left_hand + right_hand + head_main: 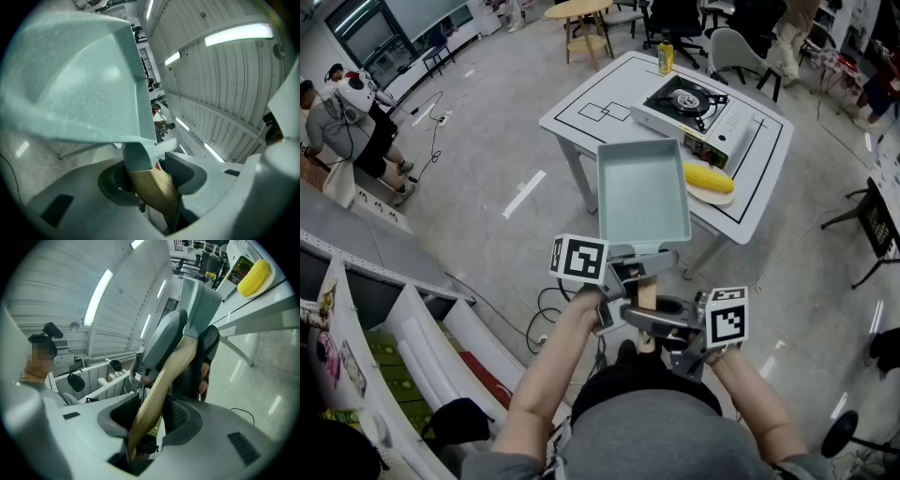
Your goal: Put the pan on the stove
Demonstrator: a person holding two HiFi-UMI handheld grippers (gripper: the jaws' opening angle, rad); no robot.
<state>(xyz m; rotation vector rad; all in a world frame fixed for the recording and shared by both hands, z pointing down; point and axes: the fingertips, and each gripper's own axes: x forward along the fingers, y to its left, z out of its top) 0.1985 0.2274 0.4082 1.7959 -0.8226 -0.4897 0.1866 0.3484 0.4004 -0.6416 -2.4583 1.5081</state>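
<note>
I hold a pale teal rectangular pan (642,192) in the air above the floor, short of the white table (581,108). Its wooden handle (646,292) points back toward me. My left gripper (628,279) is shut on the handle close to the pan, whose body (79,79) fills the left gripper view above the handle (152,187). My right gripper (661,323) is shut on the handle's end (159,390), just behind the left gripper (161,345). The portable gas stove (689,103) sits on the table beyond the pan, with nothing on its burner.
A corn cob (708,176) lies on a plate (712,195) at the table's near edge, beside the stove. A yellow can (666,58) stands at the far edge. White bins (422,356) line my left, cables (546,309) lie on the floor, and people (342,122) sit far left.
</note>
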